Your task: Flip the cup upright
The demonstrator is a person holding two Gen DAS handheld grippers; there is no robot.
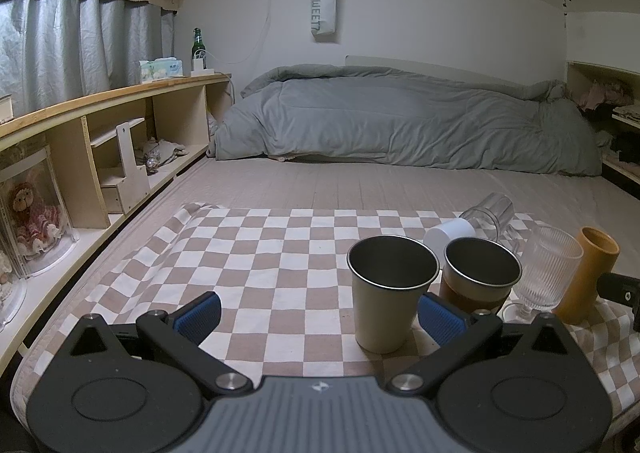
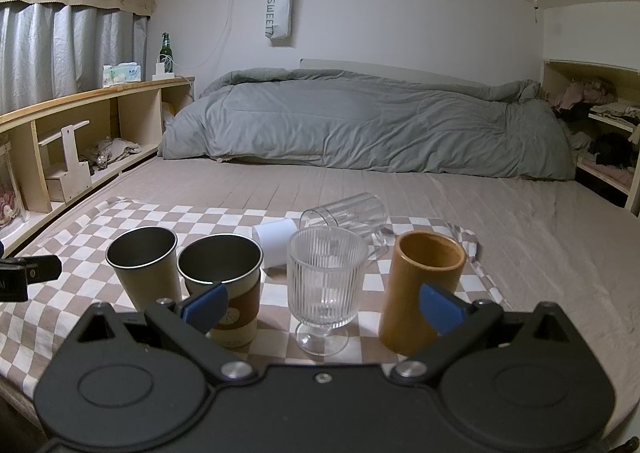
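Observation:
Several cups stand on a checkered cloth on the bed. A white cup and a clear glass mug lie on their sides at the back. Upright in front stand a cream steel cup, a sleeved steel cup, a ribbed stemmed glass and a brown cylinder cup. My right gripper is open and empty, just short of the ribbed glass. My left gripper is open and empty, with the cream cup near its right finger. The white cup and glass mug also show there.
A folded grey duvet lies across the far end of the bed. A wooden shelf unit runs along the left with a bottle and tissue box on top. Another shelf with clothes stands at the right.

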